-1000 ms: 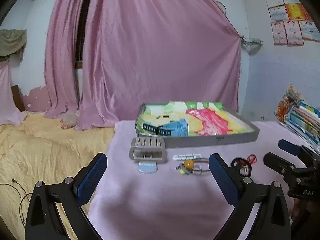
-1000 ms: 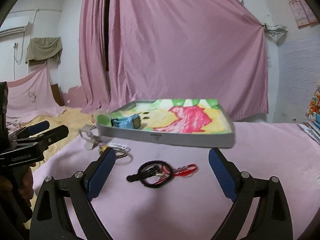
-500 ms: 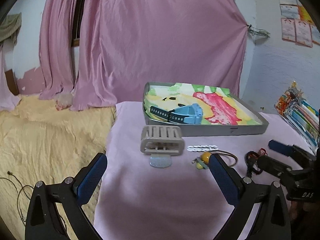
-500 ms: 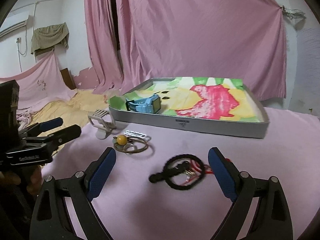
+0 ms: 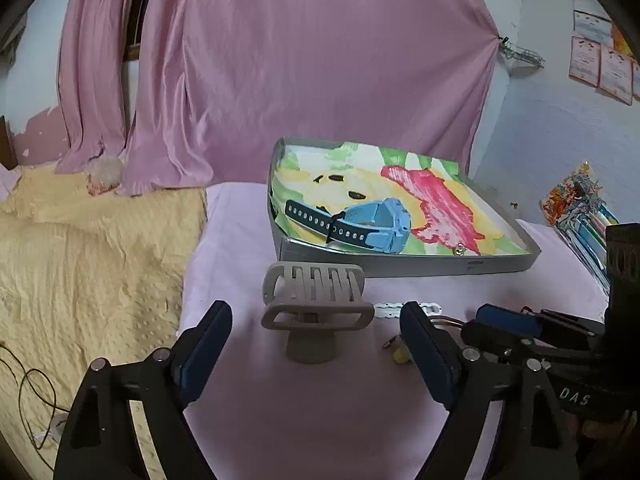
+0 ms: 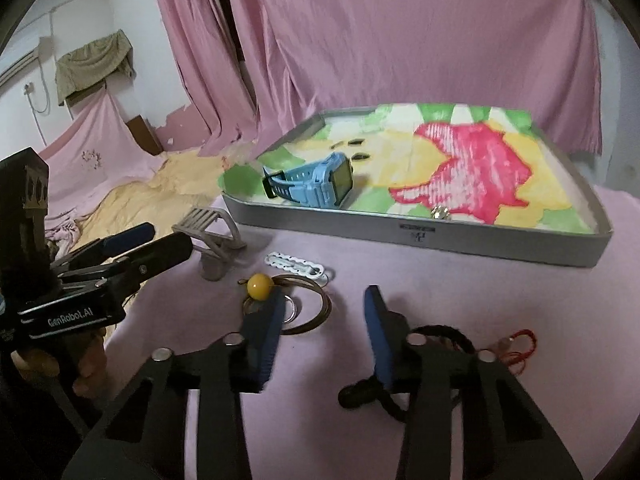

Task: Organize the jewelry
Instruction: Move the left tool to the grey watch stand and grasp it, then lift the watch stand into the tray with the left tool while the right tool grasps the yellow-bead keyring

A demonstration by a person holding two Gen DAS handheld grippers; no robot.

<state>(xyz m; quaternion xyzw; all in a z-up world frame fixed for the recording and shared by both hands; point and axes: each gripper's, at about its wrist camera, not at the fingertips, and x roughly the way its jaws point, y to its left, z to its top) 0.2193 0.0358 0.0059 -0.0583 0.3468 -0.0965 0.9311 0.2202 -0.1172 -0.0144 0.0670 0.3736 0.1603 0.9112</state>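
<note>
A grey tray [image 5: 404,270] with a colourful lining holds a blue watch [image 5: 356,226] and a small silver bead [image 6: 439,213]. A grey hair claw clip [image 5: 316,300] stands on the pink cloth just ahead of my open, empty left gripper [image 5: 316,344]. My right gripper [image 6: 320,320] is open and empty, its fingers narrowed over the cloth. A cord bracelet with a yellow bead [image 6: 260,286] lies by its left finger. A white hair clip [image 6: 298,266] lies beyond. A black hair tie [image 6: 400,380] and red string [image 6: 520,344] lie under its right finger.
A yellow blanket [image 5: 88,280] covers the bed left of the pink cloth. Stacked books [image 5: 580,220] stand at the far right. Pink curtains [image 5: 300,72] hang behind the tray. The right gripper also shows in the left wrist view [image 5: 520,328].
Both grippers have moved forward and lower toward the items. The right gripper's fingers have closed partway and shifted left, toward the yellow-bead bracelet. The left gripper now faces the claw clip closely.
</note>
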